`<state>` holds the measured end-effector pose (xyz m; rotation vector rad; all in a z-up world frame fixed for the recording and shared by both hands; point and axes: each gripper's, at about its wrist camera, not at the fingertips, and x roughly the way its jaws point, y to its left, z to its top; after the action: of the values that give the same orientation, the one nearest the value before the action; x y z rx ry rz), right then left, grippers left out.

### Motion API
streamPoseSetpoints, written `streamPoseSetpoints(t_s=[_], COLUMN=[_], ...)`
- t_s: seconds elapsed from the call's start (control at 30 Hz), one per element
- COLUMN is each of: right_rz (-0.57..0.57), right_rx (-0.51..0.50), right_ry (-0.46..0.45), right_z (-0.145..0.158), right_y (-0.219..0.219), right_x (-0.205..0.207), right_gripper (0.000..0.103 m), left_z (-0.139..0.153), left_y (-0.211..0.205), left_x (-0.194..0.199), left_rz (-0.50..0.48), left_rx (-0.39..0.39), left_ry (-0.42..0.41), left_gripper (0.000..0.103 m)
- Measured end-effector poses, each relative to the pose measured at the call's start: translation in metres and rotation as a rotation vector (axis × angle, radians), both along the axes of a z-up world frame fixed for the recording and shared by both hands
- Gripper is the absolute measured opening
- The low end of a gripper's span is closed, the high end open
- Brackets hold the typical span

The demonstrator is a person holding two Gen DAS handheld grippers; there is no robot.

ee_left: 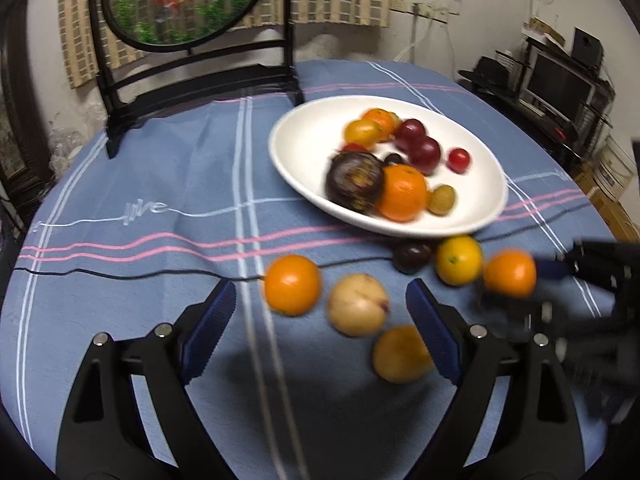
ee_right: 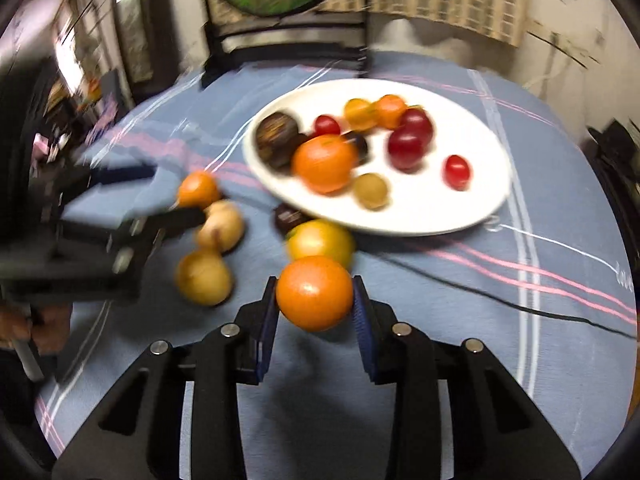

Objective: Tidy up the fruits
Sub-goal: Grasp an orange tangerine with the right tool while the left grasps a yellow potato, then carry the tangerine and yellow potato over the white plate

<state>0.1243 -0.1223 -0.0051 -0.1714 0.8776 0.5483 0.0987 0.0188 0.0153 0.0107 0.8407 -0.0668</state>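
A white plate (ee_left: 476,200) (ee_right: 440,208) on the blue checked cloth holds several fruits: oranges, red plums, cherry tomatoes and a dark mangosteen (ee_left: 354,182). In front of it lie loose fruits: an orange (ee_left: 292,285), a pale yellow fruit (ee_left: 358,304), a yellow-brown fruit (ee_left: 402,354), a yellow citrus (ee_left: 459,260) and a small dark fruit (ee_left: 412,256). My left gripper (ee_left: 320,292) (ee_right: 172,194) hangs open just above the cloth, with the pale fruit between its blue pads but untouched. My right gripper (ee_right: 315,284) (ee_left: 516,280) is shut on another orange (ee_right: 314,292) (ee_left: 510,274), a pad pressed on each side.
A black stand with a round fish painting (ee_left: 188,4) stands at the table's far edge. A thin black cable (ee_left: 120,274) runs across the cloth. Shelves with a monitor (ee_left: 560,84) are past the right edge. A person's hand (ee_right: 44,328) holds the left gripper.
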Motion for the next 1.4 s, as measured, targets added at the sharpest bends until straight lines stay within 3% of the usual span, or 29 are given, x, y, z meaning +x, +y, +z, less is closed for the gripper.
streamPoseSetpoints(t_s=[0.23, 0.37, 0.47, 0.63, 0.87, 0.97, 1.23, 1.4], right_rz=[-0.068, -0.073, -0.083, -0.082, -0.147, -0.186, -0.233, -0.248], right_rx=[-0.002, -0.010, -0.017, -0.007, 0.088, 0.102, 0.124, 0.126], right_ry=[0.007, 0.002, 0.001, -0.005, -0.081, -0.105, -0.130, -0.139], right_z=[-0.001, -0.002, -0.004, -0.003, 0.012, 0.012, 0.012, 0.011], right_y=[-0.014, -0.013, -0.012, -0.012, -0.027, -0.033, -0.042, -0.042], right_x=[0.010, 0.011, 0.014, 0.015, 0.016, 0.020, 0.029, 0.034], right_gripper=[0.036, 0.036, 0.036, 0.036, 0.036, 0.036, 0.036, 0.036], left_z=[-0.020, -0.032, -0.035, -0.031, -0.008, 0.003, 0.015, 0.016], left_y=[-0.028, -0.031, -0.043, -0.048, -0.051, -0.052, -0.047, -0.046], left_x=[-0.006, -0.002, -0.005, -0.007, -0.006, 0.000, 0.036, 0.047], left_rz=[-0.071, -0.094, -0.153, -0.197, -0.210, -0.209, -0.076, -0.043], left_rx=[0.029, -0.009, 0.038, 0.037, 0.047, -0.007, -0.066, -0.074], left_ry=[0.074, 0.129, 0.133, 0.130, -0.005, -0.022, -0.028, -0.028], left_gripper=[0.087, 0.059, 0.038, 0.038, 0.038, 0.038, 0.038, 0.038])
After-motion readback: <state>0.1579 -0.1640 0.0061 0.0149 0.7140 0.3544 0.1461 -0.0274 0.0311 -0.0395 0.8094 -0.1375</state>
